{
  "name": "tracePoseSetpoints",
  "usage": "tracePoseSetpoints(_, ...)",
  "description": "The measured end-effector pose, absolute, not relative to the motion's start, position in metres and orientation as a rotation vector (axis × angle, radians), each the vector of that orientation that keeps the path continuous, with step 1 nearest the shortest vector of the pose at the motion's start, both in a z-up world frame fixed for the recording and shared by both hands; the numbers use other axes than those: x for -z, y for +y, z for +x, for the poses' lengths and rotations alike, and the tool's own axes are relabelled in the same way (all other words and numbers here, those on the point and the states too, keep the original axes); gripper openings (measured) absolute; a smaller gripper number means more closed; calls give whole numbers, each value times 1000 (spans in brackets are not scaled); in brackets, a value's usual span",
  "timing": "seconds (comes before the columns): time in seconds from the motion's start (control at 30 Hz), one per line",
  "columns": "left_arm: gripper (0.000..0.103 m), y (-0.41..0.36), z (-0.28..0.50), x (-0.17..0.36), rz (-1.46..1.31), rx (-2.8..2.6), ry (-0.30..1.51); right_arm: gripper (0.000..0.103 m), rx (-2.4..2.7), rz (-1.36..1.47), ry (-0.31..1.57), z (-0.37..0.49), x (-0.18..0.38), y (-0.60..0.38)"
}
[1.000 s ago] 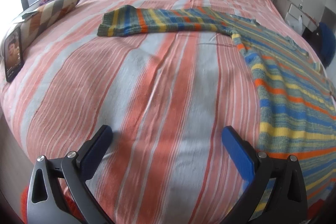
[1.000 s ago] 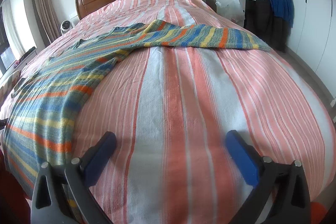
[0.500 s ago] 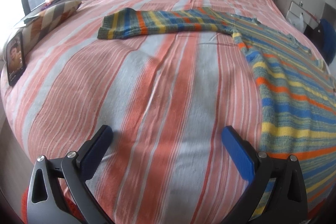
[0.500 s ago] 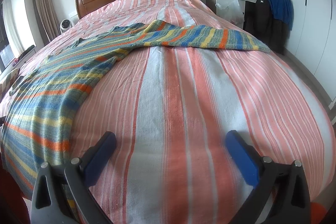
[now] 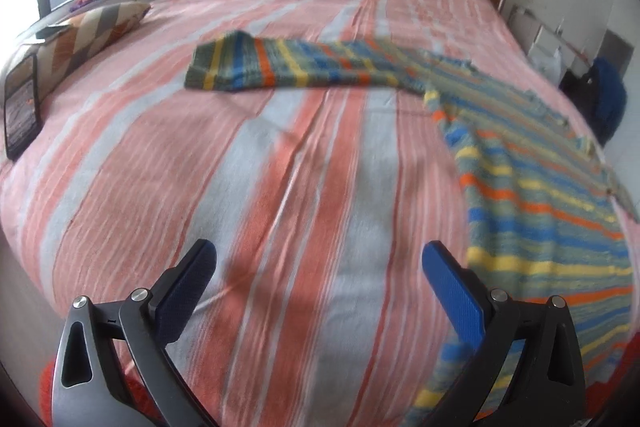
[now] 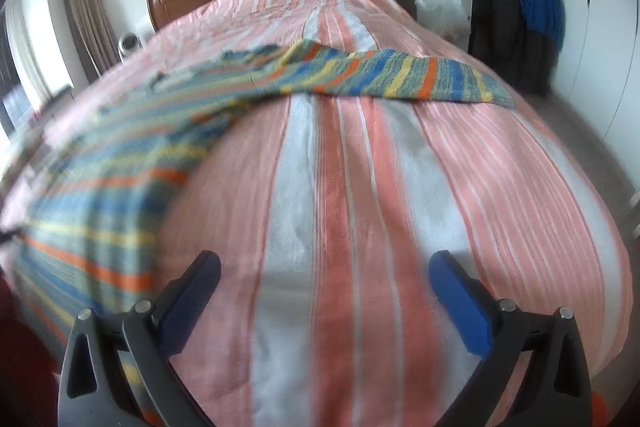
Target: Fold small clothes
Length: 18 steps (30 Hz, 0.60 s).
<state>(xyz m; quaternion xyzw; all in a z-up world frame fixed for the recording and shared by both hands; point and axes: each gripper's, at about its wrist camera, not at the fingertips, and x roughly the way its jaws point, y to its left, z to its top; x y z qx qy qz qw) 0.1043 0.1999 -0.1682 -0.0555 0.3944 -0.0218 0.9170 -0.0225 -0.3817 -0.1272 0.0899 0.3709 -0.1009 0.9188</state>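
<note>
Reaching for the sweater (image 5: pixel 540 195), your left gripper (image 5: pixel 320 279) and right gripper (image 6: pixel 326 283), both wide and empty, each face a sleeve stretched crosswise ahead.

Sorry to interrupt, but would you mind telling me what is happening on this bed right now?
A person holds two grippers over a striped bedspread, about to fold a striped sweater that lies spread flat with both sleeves out. The left gripper and the right gripper are both open and hold nothing. One sleeve points left, the other sleeve right. No fold is made yet.
</note>
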Motion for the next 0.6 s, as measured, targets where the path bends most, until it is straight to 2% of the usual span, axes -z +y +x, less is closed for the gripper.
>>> tracePoseSetpoints(0.13, 103, 202, 103, 165, -105, 12, 783, 102, 155, 418, 677, -25, 83, -435)
tracePoseSetpoints(0.27, 103, 198, 107, 169, -77, 3, 804, 100, 162, 750, 662, -3, 73, -511)
tracePoseSetpoints(0.33, 103, 193, 107, 170, -42, -3, 800, 89, 183, 927, 656, 10, 87, -546)
tracePoseSetpoints(0.4, 103, 188, 108, 173, -9, -5, 811, 87, 231, 1037, 639, 21, 100, -570)
tracePoseSetpoints(0.5, 103, 184, 110, 178, 15, -1, 832, 87, 305, 1043, 592, 39, 104, -593)
tracePoseSetpoints(0.6, 103, 184, 110, 179, 14, -3, 838, 87, 335, 1009, 634, 61, 110, -608)
